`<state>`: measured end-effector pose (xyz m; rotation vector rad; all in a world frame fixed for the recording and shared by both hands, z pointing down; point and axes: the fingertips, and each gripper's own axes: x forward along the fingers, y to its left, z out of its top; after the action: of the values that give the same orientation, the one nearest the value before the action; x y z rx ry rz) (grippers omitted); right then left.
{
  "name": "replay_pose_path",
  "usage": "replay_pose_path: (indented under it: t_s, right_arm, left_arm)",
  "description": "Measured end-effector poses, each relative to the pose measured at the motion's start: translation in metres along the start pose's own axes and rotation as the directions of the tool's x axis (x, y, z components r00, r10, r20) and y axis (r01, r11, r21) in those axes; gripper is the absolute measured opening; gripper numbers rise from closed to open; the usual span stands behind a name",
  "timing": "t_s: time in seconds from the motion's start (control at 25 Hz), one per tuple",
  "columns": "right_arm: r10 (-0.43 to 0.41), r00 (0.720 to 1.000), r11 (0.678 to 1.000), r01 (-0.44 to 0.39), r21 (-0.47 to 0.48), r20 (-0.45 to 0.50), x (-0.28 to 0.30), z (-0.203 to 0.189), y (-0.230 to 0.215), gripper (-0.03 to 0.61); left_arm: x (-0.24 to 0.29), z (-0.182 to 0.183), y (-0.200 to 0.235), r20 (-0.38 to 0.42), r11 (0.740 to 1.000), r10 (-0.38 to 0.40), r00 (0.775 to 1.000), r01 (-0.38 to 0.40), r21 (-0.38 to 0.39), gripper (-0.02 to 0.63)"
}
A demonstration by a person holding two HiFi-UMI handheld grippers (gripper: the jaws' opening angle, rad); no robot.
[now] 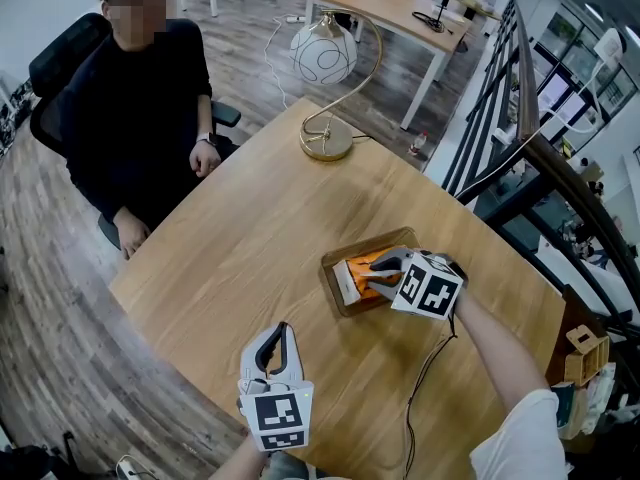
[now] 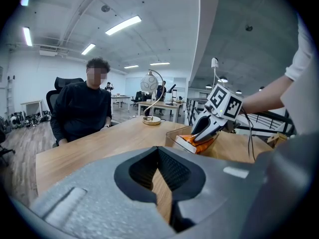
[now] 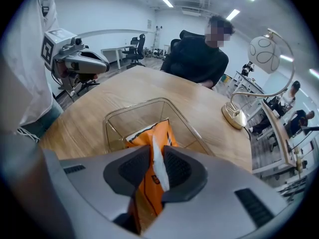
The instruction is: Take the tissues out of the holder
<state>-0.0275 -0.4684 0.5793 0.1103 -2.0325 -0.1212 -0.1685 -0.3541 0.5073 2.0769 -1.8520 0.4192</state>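
Observation:
An orange tissue pack (image 1: 362,271) with a white end stands in a clear, brown-tinted holder (image 1: 375,240) on the wooden table, right of centre. My right gripper (image 1: 385,274) reaches into the holder from the right. In the right gripper view its jaws (image 3: 155,168) are shut on the pack (image 3: 149,133), which pokes up above the holder's rim (image 3: 139,103). My left gripper (image 1: 281,330) hovers near the table's front edge, well clear of the holder, with its tips together and nothing held (image 2: 159,163). The left gripper view shows the pack (image 2: 198,143) under the right gripper (image 2: 207,128).
A gold lamp (image 1: 325,88) with a white globe stands at the table's far side. A person in black (image 1: 140,108) sits at the far left edge. A black cable (image 1: 420,388) trails from my right gripper across the table. A railing (image 1: 540,148) runs on the right.

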Motion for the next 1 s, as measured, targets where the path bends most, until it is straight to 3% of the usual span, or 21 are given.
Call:
replay_pose_path:
  t_s: [1.0]
  right_arm:
    - [-0.106,0.989,0.994,0.104,0.026,0.100,-0.079,0.043,0.003,0.038]
  left_arm:
    - [-0.034,0.028,-0.010,0.071,1.000,-0.008,0.997,0.007,0.012,0.006]
